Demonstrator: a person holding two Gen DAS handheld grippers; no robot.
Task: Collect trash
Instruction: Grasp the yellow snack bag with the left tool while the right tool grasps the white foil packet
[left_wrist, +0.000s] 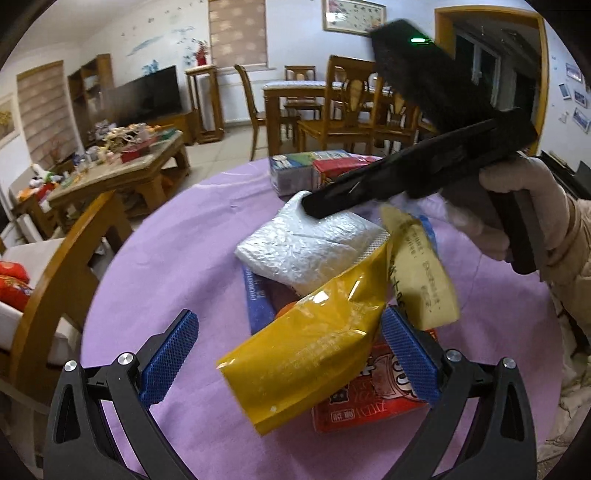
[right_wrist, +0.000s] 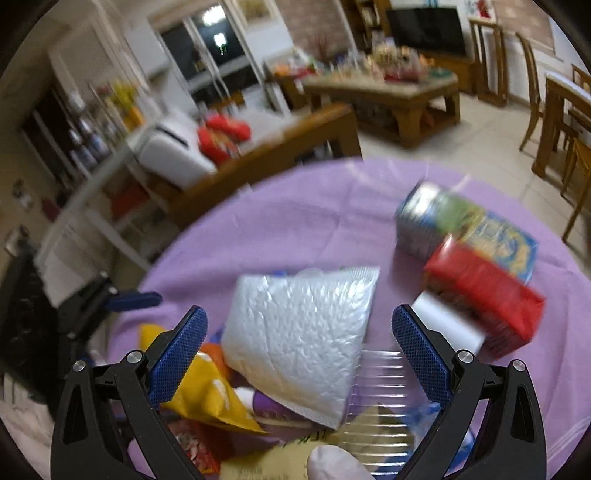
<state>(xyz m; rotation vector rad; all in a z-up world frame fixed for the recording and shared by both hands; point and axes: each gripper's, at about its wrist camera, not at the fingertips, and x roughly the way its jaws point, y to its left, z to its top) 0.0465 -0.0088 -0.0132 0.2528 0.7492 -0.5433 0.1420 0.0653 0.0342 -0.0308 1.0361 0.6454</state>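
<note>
Silver bubble mailer (right_wrist: 303, 343) tops wrappers; red carton (right_wrist: 484, 295), blue carton (right_wrist: 461, 229) beside.

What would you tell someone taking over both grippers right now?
Left gripper: open, empty, hovering low over the yellow foil snack bag, fingers straddling it without gripping.
Right gripper: open, empty, above the silver bubble-wrap mailer.
Trash sits piled on the round table's purple cloth: mailer on top, yellow bag and red printed packet beneath, a clear ribbed plastic tray at the pile's edge. Red carton and blue-green carton lie apart at the far side.
Done: nothing lifted; no bin in view.
Left: grasp and collect each piece.
</note>
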